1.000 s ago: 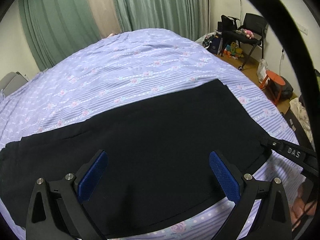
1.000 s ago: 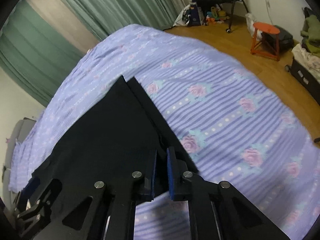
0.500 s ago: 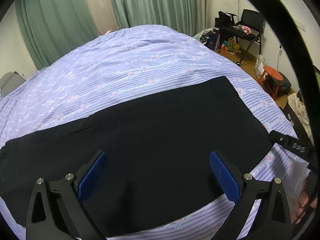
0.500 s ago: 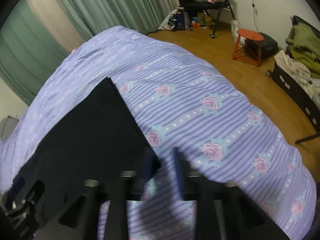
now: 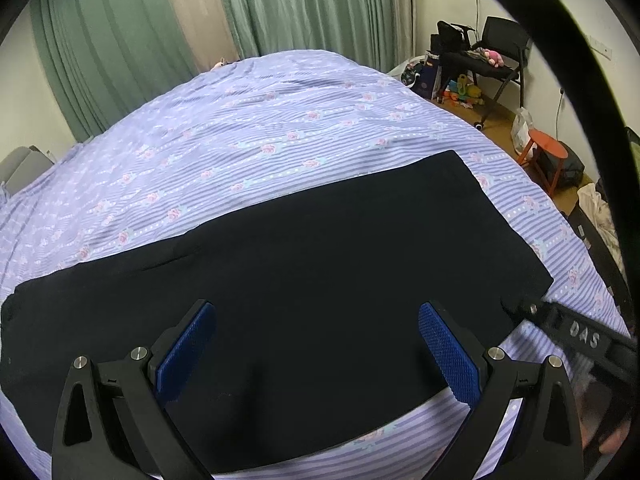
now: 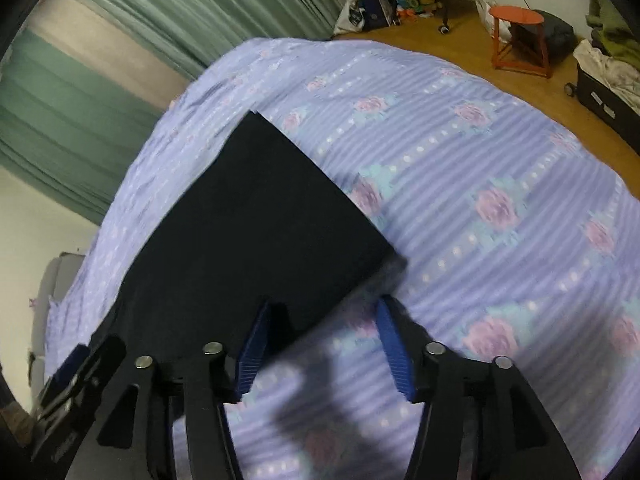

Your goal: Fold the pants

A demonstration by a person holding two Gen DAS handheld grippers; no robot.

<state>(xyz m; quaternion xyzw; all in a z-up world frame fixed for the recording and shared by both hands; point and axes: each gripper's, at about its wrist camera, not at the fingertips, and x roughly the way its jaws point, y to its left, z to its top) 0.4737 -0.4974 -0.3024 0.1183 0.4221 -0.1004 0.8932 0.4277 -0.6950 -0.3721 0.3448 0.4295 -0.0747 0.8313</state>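
Note:
The black pants (image 5: 320,280) lie flat in a long band across the purple flowered bedspread (image 5: 280,140). My left gripper (image 5: 316,336) is open and empty, hovering above the middle of the pants. My right gripper (image 6: 324,328) is open and empty just off the near right corner of the pants (image 6: 248,240); it also shows in the left wrist view (image 5: 576,332) at that corner. The corner lies flat on the bed.
Green curtains (image 5: 300,4) hang behind the bed. A black chair with toys (image 5: 488,60), an orange stool (image 6: 520,36) and a suitcase with clothes (image 6: 608,80) stand on the wooden floor to the right of the bed.
My right gripper, shut on the pants' corner a second ago, has opened and let the cloth drop flat. The left gripper has stayed open above the pants.

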